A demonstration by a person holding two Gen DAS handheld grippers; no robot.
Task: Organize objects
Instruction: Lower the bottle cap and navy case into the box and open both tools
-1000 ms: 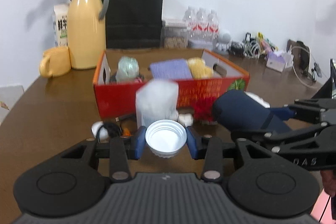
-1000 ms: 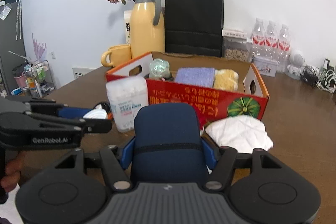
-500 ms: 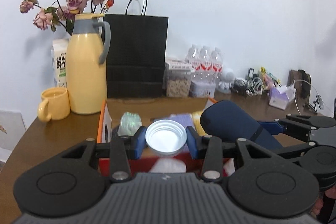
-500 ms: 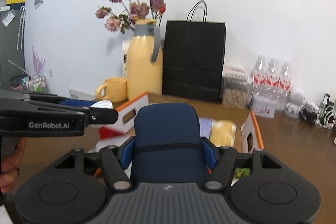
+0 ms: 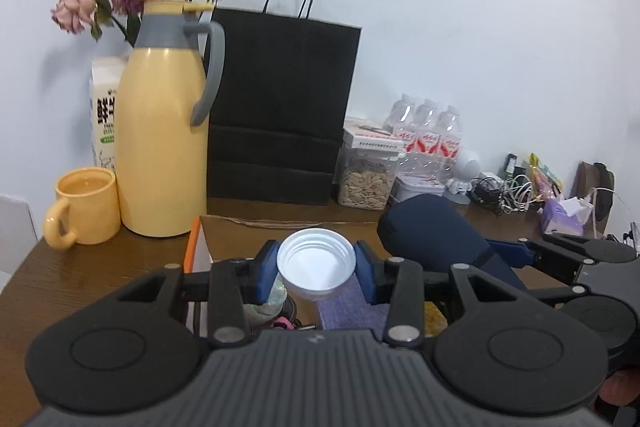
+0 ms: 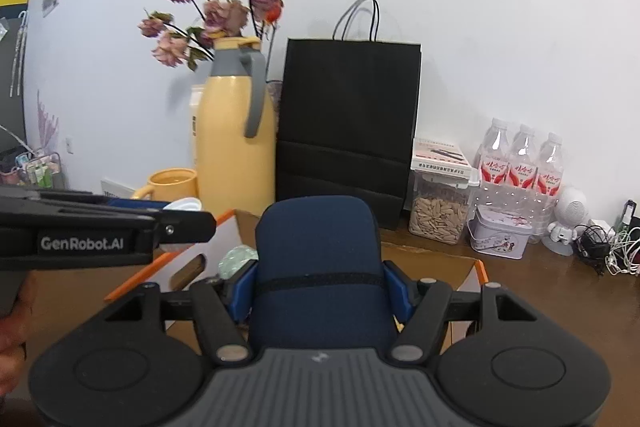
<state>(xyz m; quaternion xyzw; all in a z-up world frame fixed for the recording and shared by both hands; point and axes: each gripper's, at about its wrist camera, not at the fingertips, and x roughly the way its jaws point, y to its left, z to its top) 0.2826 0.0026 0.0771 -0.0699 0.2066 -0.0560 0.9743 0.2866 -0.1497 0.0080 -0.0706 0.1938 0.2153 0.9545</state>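
You are mid-carry, with both loads held above the orange-edged cardboard box (image 5: 195, 254), so the step in hand is the transfer into it. Your left gripper (image 5: 316, 267) has its blue pads pinched on the sides of a small white plastic screw cap (image 5: 316, 263), hollow side facing the camera; your right gripper (image 6: 318, 289) clamps a dark navy padded fabric case (image 6: 316, 267) with a black band across it, the pads pressing its flanks. In the left wrist view the cap hangs above a folded lilac cloth (image 5: 348, 311) and a pale green crinkled bundle (image 5: 260, 309) lying inside the box, while the navy case sits just to its right. Next, I judge, you need to tip each gripper down toward a free patch of the box floor, lower until the load is close to the bottom, and only then spread the pads; the case is bulky and may need the clearer right end, and the light cap could roll if dropped from high up. Compared with a second ago, both hands have come up and forward: then the red printed front wall of the box and the items on the brown wooden table (image 5: 80, 267) before it were in sight, and now the view looks over the box at the yellow thermos jug (image 5: 160, 131) and black paper bag (image 5: 280, 99).
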